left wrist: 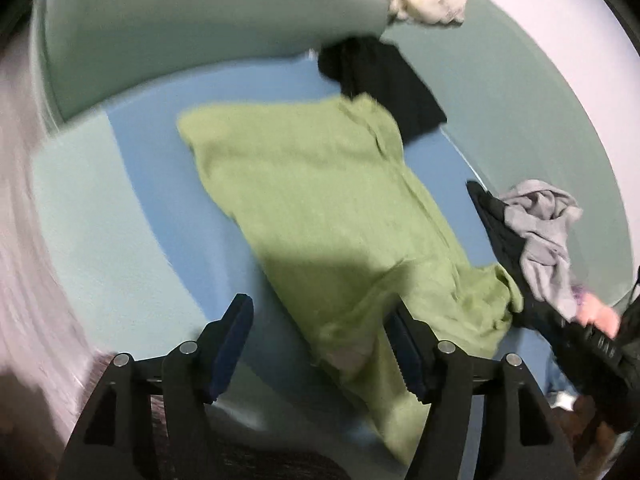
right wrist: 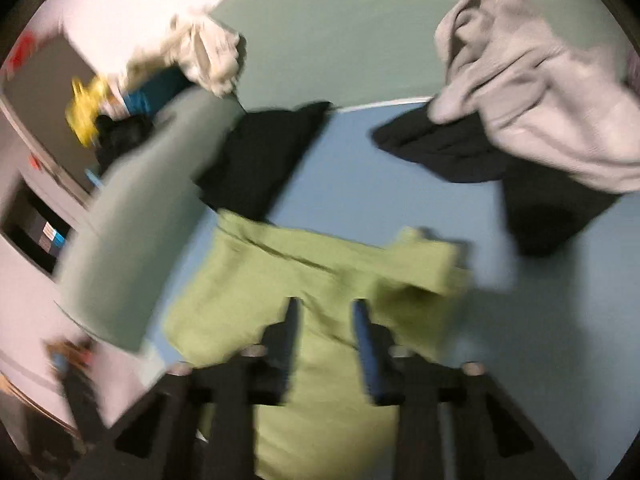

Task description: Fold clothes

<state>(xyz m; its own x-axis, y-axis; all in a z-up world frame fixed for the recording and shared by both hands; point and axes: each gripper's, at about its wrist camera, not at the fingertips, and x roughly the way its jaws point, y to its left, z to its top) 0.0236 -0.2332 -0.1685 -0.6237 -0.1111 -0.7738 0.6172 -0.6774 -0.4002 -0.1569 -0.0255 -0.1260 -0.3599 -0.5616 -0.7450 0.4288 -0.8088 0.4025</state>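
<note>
A light green garment [left wrist: 320,200] lies spread on a blue surface [left wrist: 152,184]. My left gripper [left wrist: 320,320] hangs open over the garment's near edge, its right finger [left wrist: 404,336] above the cloth and nothing held. In the right wrist view the same green garment [right wrist: 320,280] fills the middle. My right gripper [right wrist: 326,320] hovers over it with its fingers apart and green cloth showing in the gap; the frame is blurred. From the left wrist view the right gripper's body [left wrist: 592,336] sits at the lower right in a person's hand [left wrist: 598,316].
A black garment [left wrist: 384,84] lies beyond the green one. A grey garment [right wrist: 532,80] is heaped on another black one [right wrist: 460,148] at the right. A crumpled white cloth [right wrist: 208,56] sits far back. A sage cushion [right wrist: 140,220] lies at the left.
</note>
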